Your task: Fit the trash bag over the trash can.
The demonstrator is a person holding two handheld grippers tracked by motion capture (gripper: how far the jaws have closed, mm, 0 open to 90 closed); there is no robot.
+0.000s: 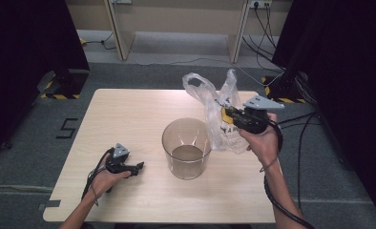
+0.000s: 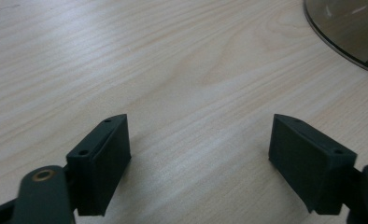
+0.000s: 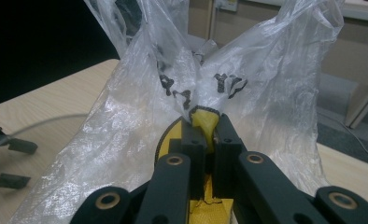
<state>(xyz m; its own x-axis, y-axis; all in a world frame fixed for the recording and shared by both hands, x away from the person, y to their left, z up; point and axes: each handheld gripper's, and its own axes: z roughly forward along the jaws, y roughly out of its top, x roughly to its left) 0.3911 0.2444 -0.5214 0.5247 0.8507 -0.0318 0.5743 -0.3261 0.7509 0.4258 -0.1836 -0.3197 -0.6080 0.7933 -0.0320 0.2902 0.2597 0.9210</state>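
Leftmost, the left gripper (image 1: 137, 166) rests low on the pale wood-grain table (image 1: 129, 114), held in the person's left hand (image 1: 105, 179), with a grey three-cornered plate on top and a black cable looping off behind. In the left gripper view its matte black, blocky jaws stand spread wide with nothing but bare tabletop between them; the grain runs in fine, light streaks. Just to its right on the table stands a round, smoke-tinted clear plastic tub (image 1: 186, 148), upright and open-topped; its wall is smooth and glossy, its bottom looks brownish, and whether anything lies in it I cannot tell. A curved edge of that tub (image 2: 345, 32) sits at the upper right of the left gripper view.

Further right, the crinkled, translucent thin plastic bag (image 1: 219, 119), printed with black lettering and a yellow patch, hangs just beside the tub, on its right. The right gripper (image 1: 228, 112), held in the right hand (image 1: 262, 140), is raised above the table. In the right gripper view its jaws are pressed together on a gathered fold of the bag (image 3: 205, 121), pinching the yellow-printed film, while two loop handles flare upward.

Around the table lie grey carpet, black curtains at either side, pale wooden furniture legs beyond and trailing cables.
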